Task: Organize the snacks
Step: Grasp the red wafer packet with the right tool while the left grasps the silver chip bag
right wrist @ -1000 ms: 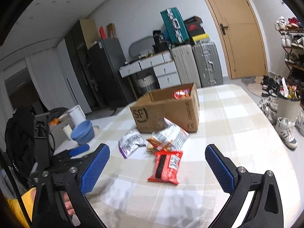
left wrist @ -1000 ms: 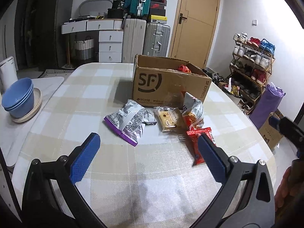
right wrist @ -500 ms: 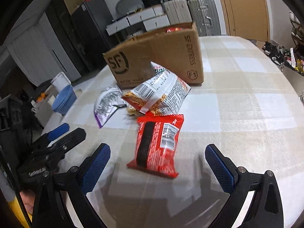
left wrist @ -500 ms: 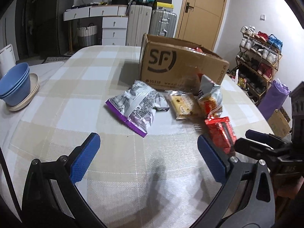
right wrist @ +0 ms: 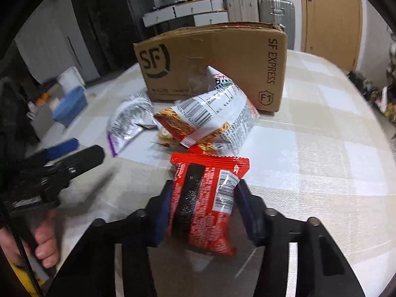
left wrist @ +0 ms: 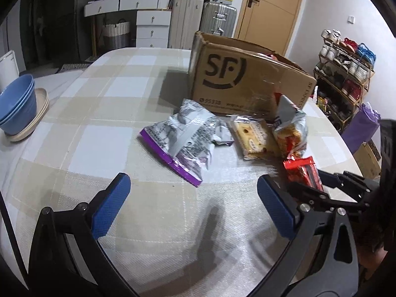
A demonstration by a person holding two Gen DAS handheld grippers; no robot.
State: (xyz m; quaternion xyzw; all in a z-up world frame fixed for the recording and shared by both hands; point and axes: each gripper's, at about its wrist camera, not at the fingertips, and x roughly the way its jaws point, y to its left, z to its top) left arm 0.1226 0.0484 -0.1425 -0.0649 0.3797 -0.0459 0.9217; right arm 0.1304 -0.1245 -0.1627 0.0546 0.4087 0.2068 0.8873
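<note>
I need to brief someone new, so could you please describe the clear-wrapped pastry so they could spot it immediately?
Start at the cardboard box marked SF on the checked tablecloth. Directly before its front lies a row of snacks; the pastry lies flat between the silver-and-purple bag and the noodle bag. Only its wrapper is see-through, showing pale yellow cake.

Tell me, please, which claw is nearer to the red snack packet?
Right. The right claw has just closed on the red snack packet; the left claw hangs open beside it, not touching.

Box [left wrist: 247, 79] contents mostly hidden; biscuit pack [right wrist: 164, 136] half-covered.
</note>
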